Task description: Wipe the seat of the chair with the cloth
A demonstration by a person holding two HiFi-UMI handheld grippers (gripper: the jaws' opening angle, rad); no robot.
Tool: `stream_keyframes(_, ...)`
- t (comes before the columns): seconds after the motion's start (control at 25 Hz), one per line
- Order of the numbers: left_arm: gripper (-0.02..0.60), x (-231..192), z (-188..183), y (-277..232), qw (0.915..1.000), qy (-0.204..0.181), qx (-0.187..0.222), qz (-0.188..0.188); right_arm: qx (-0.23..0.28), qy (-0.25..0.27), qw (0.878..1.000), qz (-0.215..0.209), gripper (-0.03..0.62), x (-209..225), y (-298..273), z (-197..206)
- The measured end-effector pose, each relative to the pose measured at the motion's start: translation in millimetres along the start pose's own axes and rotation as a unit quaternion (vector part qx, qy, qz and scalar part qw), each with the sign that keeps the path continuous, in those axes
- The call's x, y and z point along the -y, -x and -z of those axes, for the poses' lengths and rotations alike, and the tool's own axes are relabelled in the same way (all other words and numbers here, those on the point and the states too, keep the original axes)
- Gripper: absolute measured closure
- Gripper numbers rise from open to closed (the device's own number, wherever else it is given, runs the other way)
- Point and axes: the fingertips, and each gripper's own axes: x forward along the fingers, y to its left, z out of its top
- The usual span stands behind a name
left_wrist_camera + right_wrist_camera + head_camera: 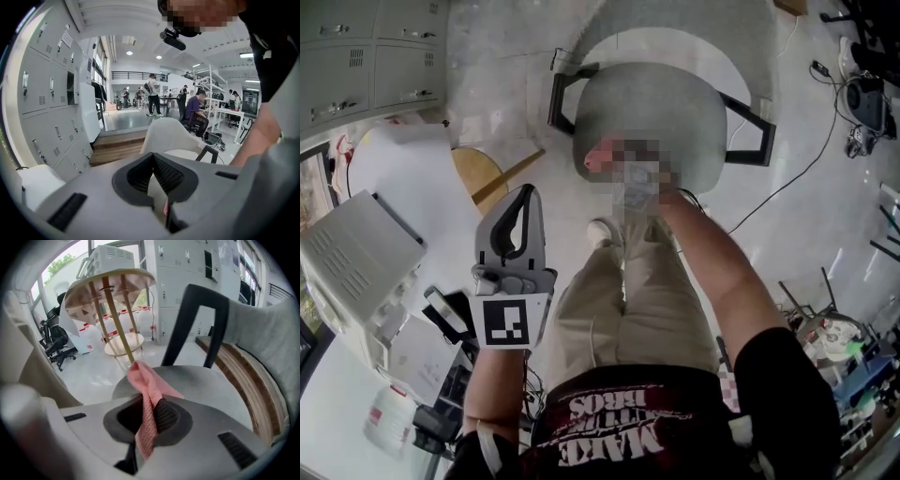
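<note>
The right tongs are pinching a pink woven cloth between their black ribbed pads, pressed in on the fabric. One bunched end is sticking out ahead of the tips and another strip is hanging down behind them. The cloth is sitting over the front of the grey padded seat of the chair; whether it is pressing on the seat I cannot tell. In the head view the same cloth is showing at the seat's near edge, at the end of the person's outstretched right arm.

The left tongs are pressed together at the tips, gripping nothing, and are being held upright beside the person's leg, well apart from the chair.

The person's black shirt is showing the words "MAKE" and "BROS"; the line between them is not readable.

There are two tongs, one cloth, one chair with two black armrests and one round wooden stool.
</note>
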Motion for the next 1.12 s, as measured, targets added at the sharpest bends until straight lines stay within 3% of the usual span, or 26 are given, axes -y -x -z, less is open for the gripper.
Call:
stream_keyframes(0.12,0.576,-3,3,6,1.0000,-0.002,0.003,-0.004,-0.044,0.010,0.999,-0.020,0.562,-23,-19,12)
stream_keyframes(0.32,0.576,-1,0,16,0.9999,-0.013,0.008,0.000,-0.065,-0.061,0.996,0.000,0.562,-11,-4,52)
stream_keyframes(0.52,0.575,2,-18,26,0.9994,-0.026,0.024,0.002,-0.102,-0.112,0.988,0.020,0.563,4,38,123)
stream_keyframes(0.64,0.576,1,-31,33,0.9989,-0.033,0.034,0.002,-0.135,-0.176,0.974,0.039,0.563,13,64,172)
stream_keyframes(0.88,0.575,1,-49,62,0.9979,-0.039,0.051,-0.003,-0.227,-0.291,0.926,0.086,0.562,12,118,261)
stream_keyframes(0.96,0.577,1,-55,75,0.9976,-0.038,0.057,-0.005,-0.220,-0.301,0.923,0.097,0.563,1,137,262)
stream_keyframes(1.12,0.575,-3,-67,99,0.9965,-0.040,0.072,-0.012,-0.134,-0.317,0.930,0.125,0.563,-7,179,221)
